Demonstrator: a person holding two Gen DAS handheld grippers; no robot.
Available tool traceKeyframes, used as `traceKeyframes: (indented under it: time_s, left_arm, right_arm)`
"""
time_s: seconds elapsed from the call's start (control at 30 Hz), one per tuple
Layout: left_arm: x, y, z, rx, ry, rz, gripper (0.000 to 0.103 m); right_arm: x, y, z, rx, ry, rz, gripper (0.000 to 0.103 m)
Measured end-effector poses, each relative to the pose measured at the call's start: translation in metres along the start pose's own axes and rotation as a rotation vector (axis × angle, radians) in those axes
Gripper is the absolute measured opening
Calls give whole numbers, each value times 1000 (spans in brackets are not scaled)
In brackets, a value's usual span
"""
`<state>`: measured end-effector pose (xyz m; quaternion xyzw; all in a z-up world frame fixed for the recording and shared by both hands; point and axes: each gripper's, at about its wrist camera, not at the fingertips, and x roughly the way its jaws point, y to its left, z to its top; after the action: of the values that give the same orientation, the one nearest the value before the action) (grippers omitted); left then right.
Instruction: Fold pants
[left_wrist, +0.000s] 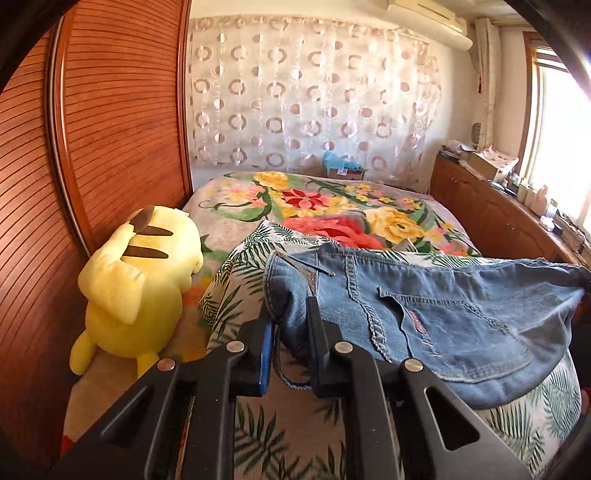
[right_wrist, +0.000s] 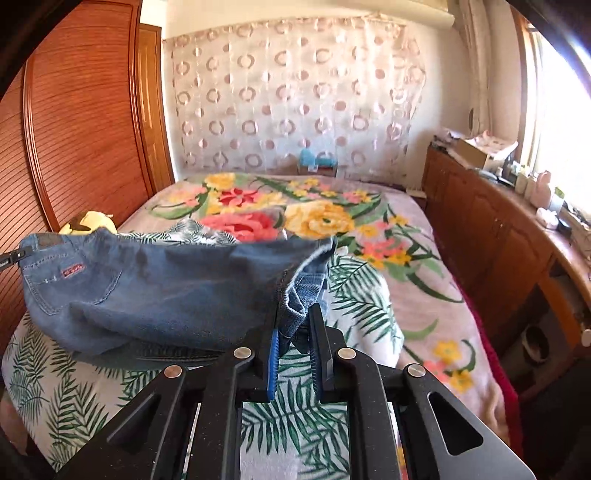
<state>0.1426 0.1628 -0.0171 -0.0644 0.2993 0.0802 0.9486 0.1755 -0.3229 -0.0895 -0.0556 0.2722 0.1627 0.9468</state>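
Blue denim pants (left_wrist: 436, 314) hang stretched between both grippers above a leaf-print cloth (left_wrist: 236, 295) on the bed. My left gripper (left_wrist: 290, 314) is shut on the left corner of the denim, with a bunch of fabric pinched between its black fingers. In the right wrist view my right gripper (right_wrist: 295, 321) is shut on the right corner of the pants (right_wrist: 147, 295), a fold of hem squeezed between the pads. A back pocket with a small red label (right_wrist: 72, 271) faces that camera. The tip of the left gripper (right_wrist: 14, 255) shows at the far left edge, holding the other corner.
A yellow plush toy (left_wrist: 136, 280) lies left of the cloth against the wooden wardrobe (left_wrist: 92, 129). A floral blanket (right_wrist: 424, 266) covers the bed. A wooden cabinet (right_wrist: 491, 229) with clutter runs along the right under the window. A patterned curtain (left_wrist: 314, 92) hangs behind.
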Motion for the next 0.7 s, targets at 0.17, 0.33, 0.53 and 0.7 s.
traceKeyframes:
  time_s: [0.17,0.33,0.53,0.7]
  left_arm:
    - [-34,-4,-20,18,-21,-27,16]
    - [-68,-8,-44,25,-40,-48,16]
    - [-73,-13,-80,47,41,-60,16]
    - [-66,-19,-106,75,87,-36,18]
  right_arm:
    - [-33,6,-24,-12,-12,-8,14]
    - [-70,4,-54,2,-30,-9,14]
    - [-97,-1,-91,41,-1,20,14]
    - [-83,-6,-124,104,55,50,14]
